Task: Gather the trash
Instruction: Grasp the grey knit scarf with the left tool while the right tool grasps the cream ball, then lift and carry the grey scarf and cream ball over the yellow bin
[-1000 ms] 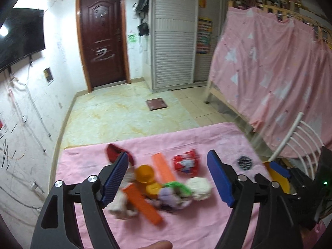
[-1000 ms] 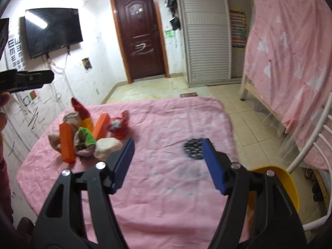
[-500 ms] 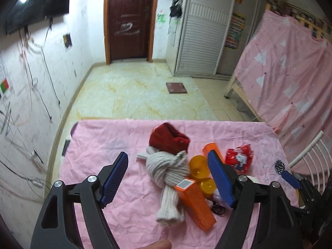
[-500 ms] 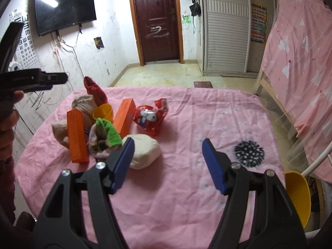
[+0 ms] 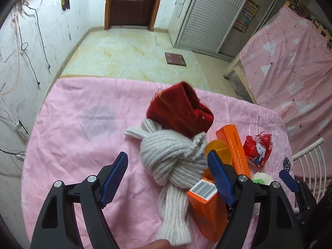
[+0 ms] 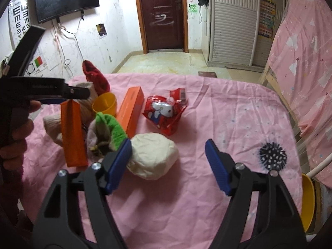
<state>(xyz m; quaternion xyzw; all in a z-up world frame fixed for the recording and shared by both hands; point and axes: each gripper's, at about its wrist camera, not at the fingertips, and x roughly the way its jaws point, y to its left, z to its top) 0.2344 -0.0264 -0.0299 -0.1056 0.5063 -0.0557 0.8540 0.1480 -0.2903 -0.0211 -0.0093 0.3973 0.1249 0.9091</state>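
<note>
Currently on the pink desk [image 6: 207, 108], left to right: left claw [image 5: 168, 176], jaws apart over a knotted grey scarf [image 5: 172, 155]; orange boxes [image 6: 72, 132]; red snack wrapper [image 6: 166, 112]; right claw [image 6: 168, 164], jaws opening, empty, white lump [image 6: 153, 155] just beside its left finger.

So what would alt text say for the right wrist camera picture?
The right gripper, blue pads apart and opening with nothing gripped, hovers over a pink tablecloth beside a cream dough-like lump. Behind lie a crumpled red snack wrapper, two orange cartons, a yellow plastic cup and knitted socks.
</note>
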